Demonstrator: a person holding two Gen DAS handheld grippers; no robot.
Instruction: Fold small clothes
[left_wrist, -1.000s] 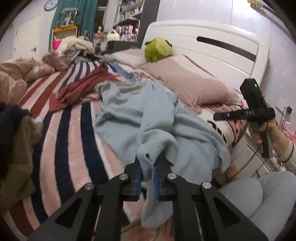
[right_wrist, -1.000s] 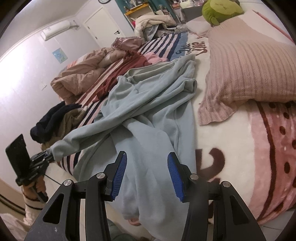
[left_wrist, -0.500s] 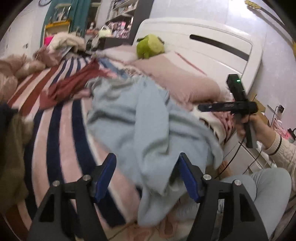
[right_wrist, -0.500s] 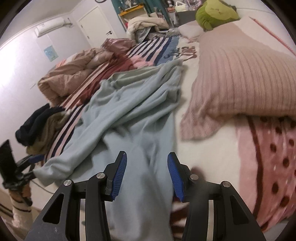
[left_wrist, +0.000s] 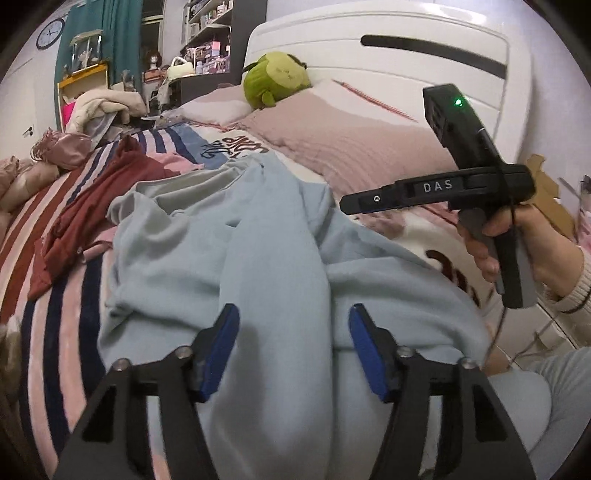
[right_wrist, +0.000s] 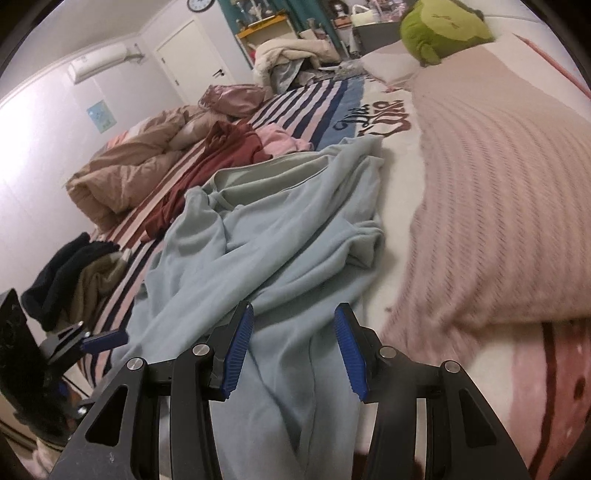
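Observation:
A light blue sweatshirt (left_wrist: 236, 243) lies crumpled on the striped bedspread and hangs over the bed's near edge; it also shows in the right wrist view (right_wrist: 280, 236). My left gripper (left_wrist: 293, 347) is open and empty, its blue pads either side of a raised fold of the sweatshirt. My right gripper (right_wrist: 293, 350) is open and empty just above the sweatshirt's near part. The right gripper also shows in the left wrist view (left_wrist: 439, 188), held in a hand at the right. The left gripper shows at the right wrist view's lower left (right_wrist: 103, 338).
A dark red garment (left_wrist: 88, 206) lies left of the sweatshirt. A pink pillow (right_wrist: 495, 206) and a green plush toy (left_wrist: 277, 77) lie near the white headboard (left_wrist: 406, 55). A brown duvet (right_wrist: 136, 170) and a dark clothes pile (right_wrist: 74, 273) sit at the far side.
My left gripper let go of the sweatshirt's sleeve and opened. The sleeve dropped onto the bed. Both grippers moved closer over the sweatshirt.

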